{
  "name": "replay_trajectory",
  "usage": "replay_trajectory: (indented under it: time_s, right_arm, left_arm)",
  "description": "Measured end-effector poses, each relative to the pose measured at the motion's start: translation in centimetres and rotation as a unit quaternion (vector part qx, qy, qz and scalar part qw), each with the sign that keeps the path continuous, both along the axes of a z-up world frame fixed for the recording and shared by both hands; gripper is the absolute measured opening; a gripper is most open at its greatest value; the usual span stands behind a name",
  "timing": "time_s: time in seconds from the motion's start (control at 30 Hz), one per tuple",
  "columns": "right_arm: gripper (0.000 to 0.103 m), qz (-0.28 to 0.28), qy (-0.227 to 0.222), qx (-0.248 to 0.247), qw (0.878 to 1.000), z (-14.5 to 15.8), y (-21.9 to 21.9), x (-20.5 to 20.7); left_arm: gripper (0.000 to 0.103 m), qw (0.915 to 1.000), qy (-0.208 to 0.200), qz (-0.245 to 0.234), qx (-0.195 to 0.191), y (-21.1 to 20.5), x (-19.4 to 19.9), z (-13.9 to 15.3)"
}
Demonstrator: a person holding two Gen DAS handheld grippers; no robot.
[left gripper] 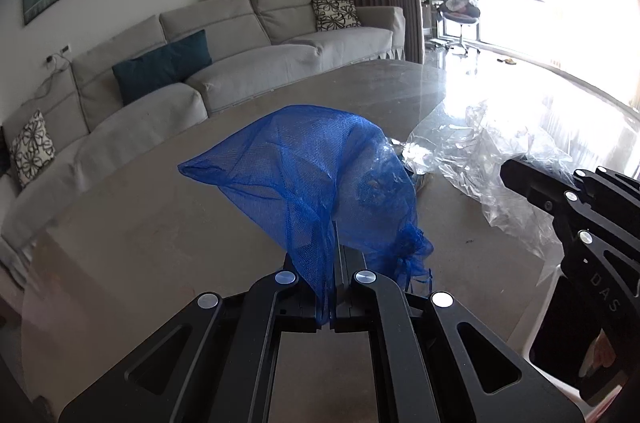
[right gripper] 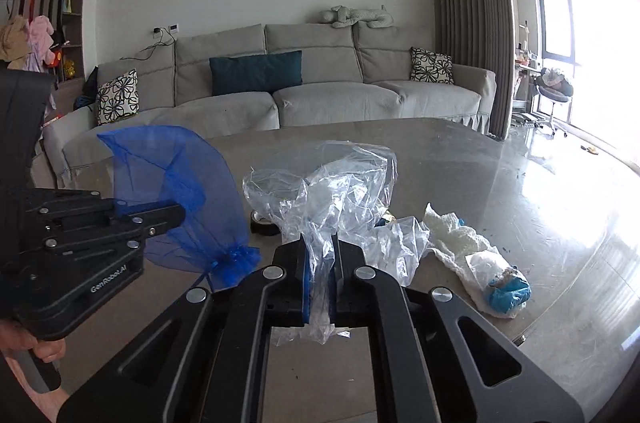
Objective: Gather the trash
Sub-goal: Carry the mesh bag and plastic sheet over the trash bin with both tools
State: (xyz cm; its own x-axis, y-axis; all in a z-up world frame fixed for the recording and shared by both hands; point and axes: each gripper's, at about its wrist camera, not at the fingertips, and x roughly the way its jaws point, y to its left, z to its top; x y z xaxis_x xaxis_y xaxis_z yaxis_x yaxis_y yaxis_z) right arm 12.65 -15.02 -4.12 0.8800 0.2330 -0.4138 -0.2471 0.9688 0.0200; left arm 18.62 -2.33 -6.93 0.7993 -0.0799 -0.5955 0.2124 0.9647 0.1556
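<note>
- Left wrist view: the left gripper (left gripper: 332, 287) is clamped on a blue mesh bag (left gripper: 304, 175), which billows up over the grey table (left gripper: 160, 223) and hides the fingertips.
- Through the mesh, something pale sits inside or behind the bag; which one cannot be told.
- The right gripper (left gripper: 516, 175) enters at the right edge, mostly cut off, its tip buried in clear plastic film (left gripper: 480, 151); window glare washes out the far part of the film.
- Right wrist view: the right gripper (right gripper: 320, 263) is closed on the clear plastic film (right gripper: 320, 191), pinched between blue pads (right gripper: 306, 283).
- A dark round object (right gripper: 262, 223) behind the film is half hidden.
- Crumpled white paper (right gripper: 460, 239) with a blue scrap (right gripper: 508, 293) lies on the table (right gripper: 520, 183) to the right.
- The left gripper (right gripper: 176, 213) holds the blue mesh bag (right gripper: 172, 183) just beside the film.
</note>
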Motion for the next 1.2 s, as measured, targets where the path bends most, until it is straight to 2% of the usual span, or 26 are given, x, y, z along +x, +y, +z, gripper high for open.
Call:
replay_trajectory:
  time_s: [0.2, 0.5, 0.73, 1.2]
  right_arm:
    - [0.006, 0.001, -0.013, 0.001, 1.0, 1.0, -0.9, -2.4]
    - [0.006, -0.03, -0.04, -0.002, 0.999, 2.4, -3.1, -5.8]
    - [0.006, -0.067, -0.061, -0.012, 0.996, 3.2, -6.0, -8.9]
    - [0.006, -0.153, -0.061, -0.022, 0.986, 2.0, -12.1, -13.7]
  left_arm:
    - [0.003, 1.0, 0.0, -0.006, -0.007, -0.8, -1.2, 0.5]
    - [0.003, 0.9994, -0.013, -0.032, -0.009, -3.3, -3.7, 1.6]
    - [0.003, 0.9975, -0.021, -0.066, -0.016, -7.0, -6.1, 1.7]
    - [0.003, 0.9894, -0.004, -0.144, -0.011, -14.6, -10.2, -0.3]
